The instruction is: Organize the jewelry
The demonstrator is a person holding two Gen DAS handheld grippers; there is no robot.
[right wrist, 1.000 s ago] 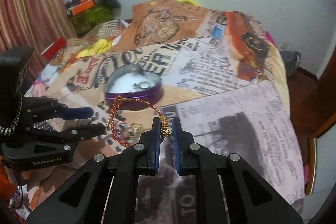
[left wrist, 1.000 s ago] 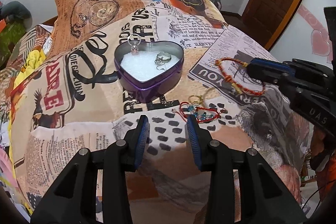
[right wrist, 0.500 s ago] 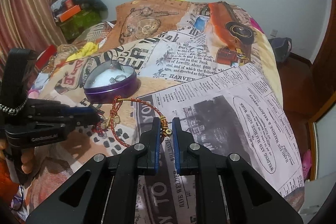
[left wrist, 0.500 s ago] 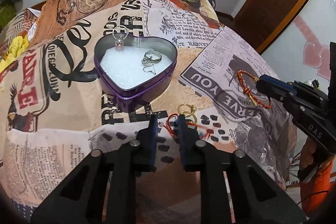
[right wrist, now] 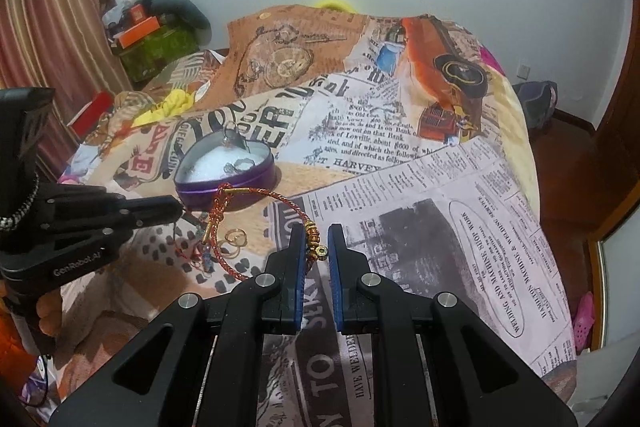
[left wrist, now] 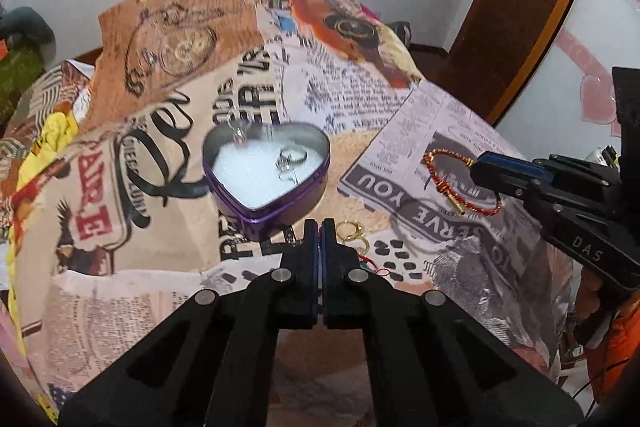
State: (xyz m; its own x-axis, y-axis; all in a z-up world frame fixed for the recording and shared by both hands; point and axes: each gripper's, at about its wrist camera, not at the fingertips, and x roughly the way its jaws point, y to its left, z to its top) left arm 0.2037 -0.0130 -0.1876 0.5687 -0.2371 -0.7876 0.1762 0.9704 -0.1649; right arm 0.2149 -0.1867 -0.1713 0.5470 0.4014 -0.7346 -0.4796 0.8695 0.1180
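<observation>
A purple heart-shaped tin point(left wrist: 276, 187) with white lining holds silver rings point(left wrist: 292, 159) on the bed; it also shows in the right wrist view point(right wrist: 228, 183). My right gripper point(right wrist: 316, 251) is shut on a red-and-gold cord bracelet point(right wrist: 256, 227) and holds it above the cover; it shows in the left wrist view point(left wrist: 460, 183). My left gripper point(left wrist: 319, 227) is shut, and a thin red cord hangs below its tip point(right wrist: 176, 211) in the right wrist view. A red beaded bracelet point(left wrist: 370, 263) and gold rings point(left wrist: 352, 231) lie beside it.
The bed cover point(left wrist: 120, 267) is a newspaper-print quilt that drops off at the front and right. A wooden door point(left wrist: 520, 7) stands at the right. Boxes and clutter point(right wrist: 152, 39) sit at the back left by a curtain.
My left gripper has closed from wide open while over the red beaded bracelet, then lifted. My right gripper keeps the cord bracelet and has shifted slightly.
</observation>
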